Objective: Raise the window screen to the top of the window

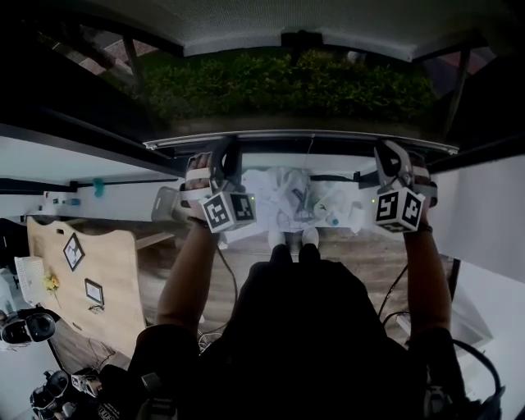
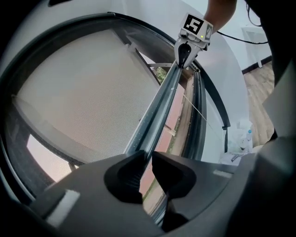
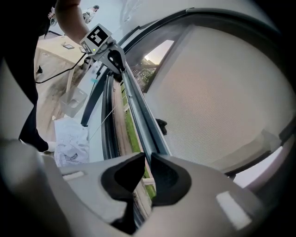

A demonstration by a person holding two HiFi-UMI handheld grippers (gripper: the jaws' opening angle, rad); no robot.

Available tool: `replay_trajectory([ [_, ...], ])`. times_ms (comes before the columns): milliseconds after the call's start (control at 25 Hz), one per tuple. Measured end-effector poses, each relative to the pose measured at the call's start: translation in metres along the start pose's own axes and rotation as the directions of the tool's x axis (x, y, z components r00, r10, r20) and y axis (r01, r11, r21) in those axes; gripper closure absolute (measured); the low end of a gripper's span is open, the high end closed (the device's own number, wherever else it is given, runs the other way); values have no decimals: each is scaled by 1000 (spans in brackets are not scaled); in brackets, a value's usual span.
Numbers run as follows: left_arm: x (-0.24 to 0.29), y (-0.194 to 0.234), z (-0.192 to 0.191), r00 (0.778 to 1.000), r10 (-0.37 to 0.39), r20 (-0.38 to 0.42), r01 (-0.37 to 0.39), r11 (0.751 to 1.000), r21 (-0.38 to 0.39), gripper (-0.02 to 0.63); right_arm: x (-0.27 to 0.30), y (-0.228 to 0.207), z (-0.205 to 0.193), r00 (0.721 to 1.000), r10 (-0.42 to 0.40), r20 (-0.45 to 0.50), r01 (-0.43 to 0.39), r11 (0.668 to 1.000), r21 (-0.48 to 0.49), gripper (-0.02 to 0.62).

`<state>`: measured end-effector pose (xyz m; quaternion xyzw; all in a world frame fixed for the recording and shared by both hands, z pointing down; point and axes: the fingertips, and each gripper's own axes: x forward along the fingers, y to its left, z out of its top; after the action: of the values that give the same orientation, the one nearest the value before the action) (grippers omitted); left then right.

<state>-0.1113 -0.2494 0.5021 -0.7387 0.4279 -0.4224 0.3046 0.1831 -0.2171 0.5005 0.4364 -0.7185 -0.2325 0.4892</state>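
The window screen is a grey mesh (image 2: 88, 92) with a metal bottom bar (image 2: 159, 109). In the head view the bar (image 1: 303, 136) runs across the window opening, and the mesh (image 1: 271, 25) fills the view above it. My left gripper (image 2: 147, 159) is shut on the bar near its left end (image 1: 220, 156). My right gripper (image 3: 147, 159) is shut on the same bar near its right end (image 1: 392, 157). Each gripper view shows the other gripper (image 2: 184, 52) (image 3: 115, 58) clamped at the bar's far end. The mesh (image 3: 217, 92) shows beside the bar.
A green hedge (image 1: 287, 82) lies outside below the bar. White bags and papers (image 1: 287, 205) are on the floor under the window. A wooden table (image 1: 90, 279) stands at the left. Cables (image 1: 225, 279) hang from both grippers. The dark window frame rails (image 2: 201, 111) run beside the bar.
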Motion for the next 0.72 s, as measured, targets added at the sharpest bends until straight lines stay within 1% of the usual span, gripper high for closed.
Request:
replay_trajectory([
  [240,-5,8,5,1000,3,-2,-3,1000,-2,552,-6,-7,5,1000,-13,3,13,1000,-3,552],
  [360,-5,11,4,1000,28,10,-28,999,19,552,-8,-10,5,999,-28,25,28,1000,-4,552],
  [520,-11,18,10,999,41,11,-41,999,17,552,-15,-15,8,999,-35,31,35,999,-10,552],
  [720,-17,36,20,997,72,34,-72,997,20,552,-26,-33,16,995,-81,57,81,997,1,551],
])
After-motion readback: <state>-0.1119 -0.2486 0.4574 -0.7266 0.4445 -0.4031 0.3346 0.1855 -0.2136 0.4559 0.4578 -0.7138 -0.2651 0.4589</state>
